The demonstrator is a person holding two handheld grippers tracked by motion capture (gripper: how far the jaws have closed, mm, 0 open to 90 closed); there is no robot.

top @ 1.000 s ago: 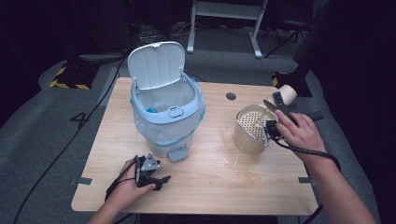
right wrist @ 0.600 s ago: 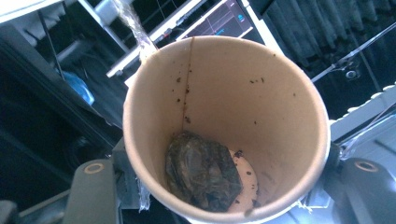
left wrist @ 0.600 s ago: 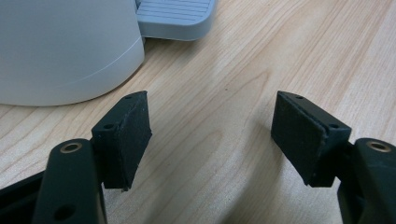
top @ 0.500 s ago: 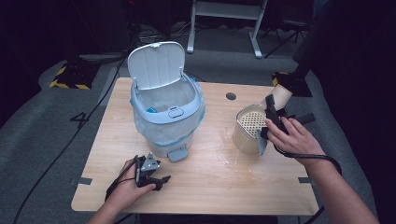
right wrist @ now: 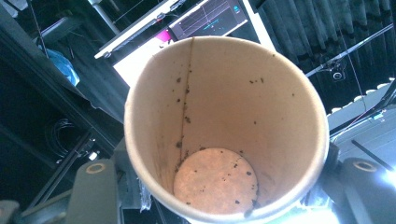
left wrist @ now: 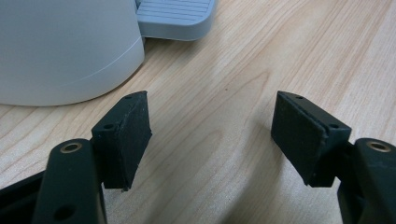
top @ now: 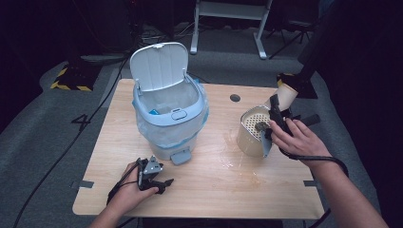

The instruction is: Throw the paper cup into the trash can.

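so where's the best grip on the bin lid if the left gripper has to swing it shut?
Probably the top edge of the lid. It stands open, near upright at the back of the pedal bin, a thin panel with that edge free. Come down from above with the open left gripper, one jaw on each face.

Paper cup [right wrist: 224, 126] hides right jaws' inner faces. Bin body [left wrist: 60, 46] and pedal [left wrist: 175, 16] cut off at top edge. Item inside bin liner [top: 153, 112] too small to ID.
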